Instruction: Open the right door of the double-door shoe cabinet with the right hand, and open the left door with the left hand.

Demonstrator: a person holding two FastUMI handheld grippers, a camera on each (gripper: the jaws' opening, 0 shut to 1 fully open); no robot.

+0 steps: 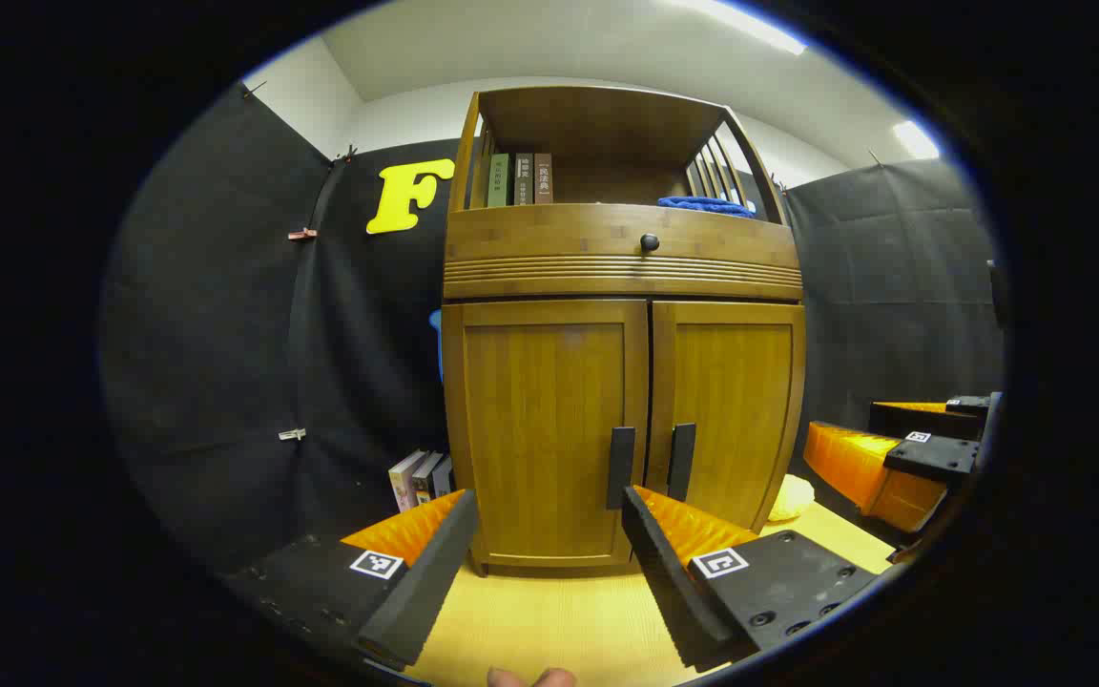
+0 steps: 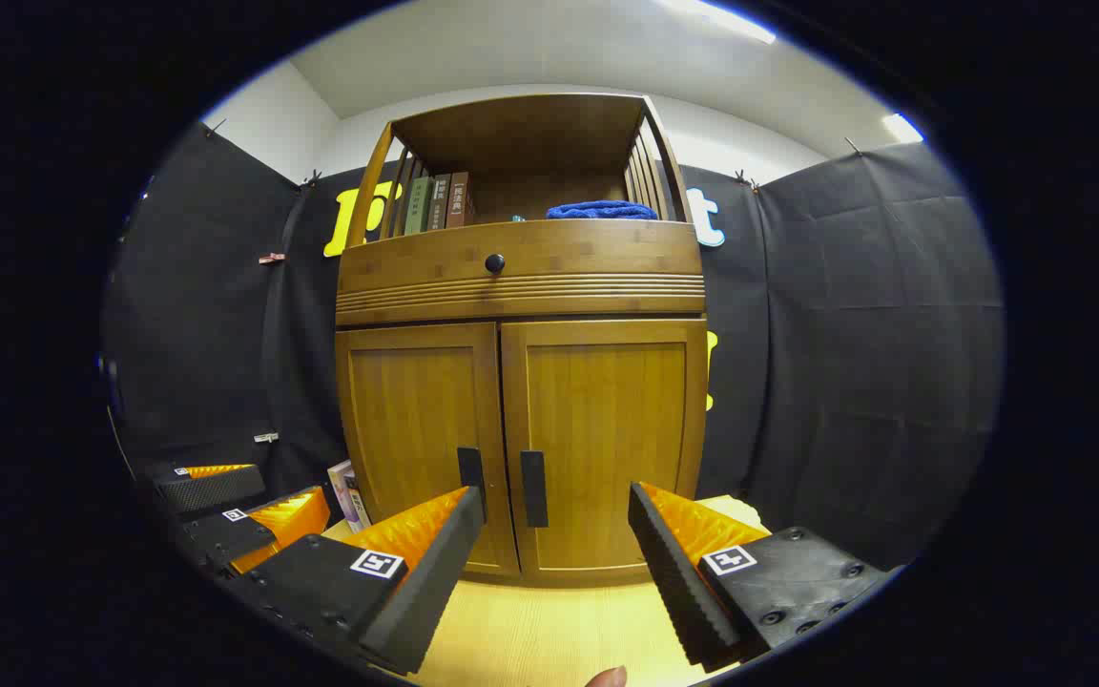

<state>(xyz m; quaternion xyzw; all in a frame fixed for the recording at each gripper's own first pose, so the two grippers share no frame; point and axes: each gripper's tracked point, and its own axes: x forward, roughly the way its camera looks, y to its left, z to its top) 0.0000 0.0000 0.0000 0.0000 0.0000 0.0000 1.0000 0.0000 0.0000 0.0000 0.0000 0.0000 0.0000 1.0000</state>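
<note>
A wooden double-door shoe cabinet stands ahead with both doors closed. The left door and right door each carry a dark vertical handle near the middle seam: left handle, right handle. My left gripper is open, short of the left door, holding nothing. My right gripper is open too, short of the right door. The right gripper also shows at the far right of the left gripper view, and the left gripper at the lower left of the right gripper view.
A drawer with a round knob sits above the doors. The open shelf on top holds books and a blue cloth. More books lean beside the cabinet's left. A light wooden floor mat lies in front.
</note>
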